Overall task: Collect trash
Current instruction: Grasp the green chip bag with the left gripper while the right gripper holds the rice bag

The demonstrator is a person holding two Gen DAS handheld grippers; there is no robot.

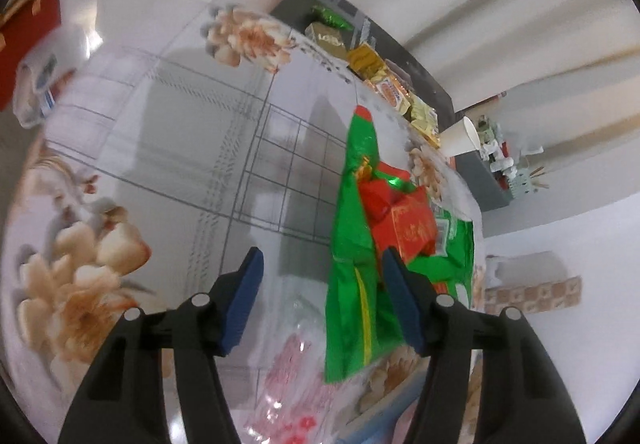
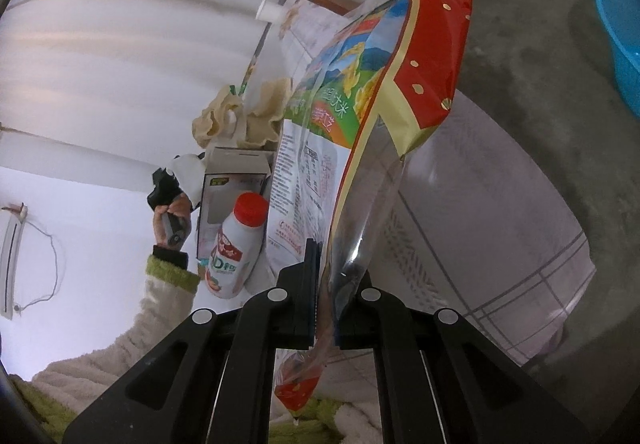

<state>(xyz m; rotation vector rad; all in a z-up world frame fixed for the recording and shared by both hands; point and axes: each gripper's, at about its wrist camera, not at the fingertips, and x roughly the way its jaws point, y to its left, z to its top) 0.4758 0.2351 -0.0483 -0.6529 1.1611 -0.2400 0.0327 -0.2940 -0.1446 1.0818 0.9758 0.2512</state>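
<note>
Pinching a snack bag [image 2: 360,116], right gripper [image 2: 326,304]; left gripper [image 1: 320,284] spread, seemingly empty.

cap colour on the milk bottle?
Red, on the white milk bottle. Shows best in the right wrist view, left of the held bag.

Bright, even indoor light, soft grey shadows on the glossy flower-printed tablecloth [image 1: 168,132], motion blur smearing the left wrist view, strong fisheye bending and dark corners, glare on the clear-sided red snack bag [image 2: 360,204].
</note>
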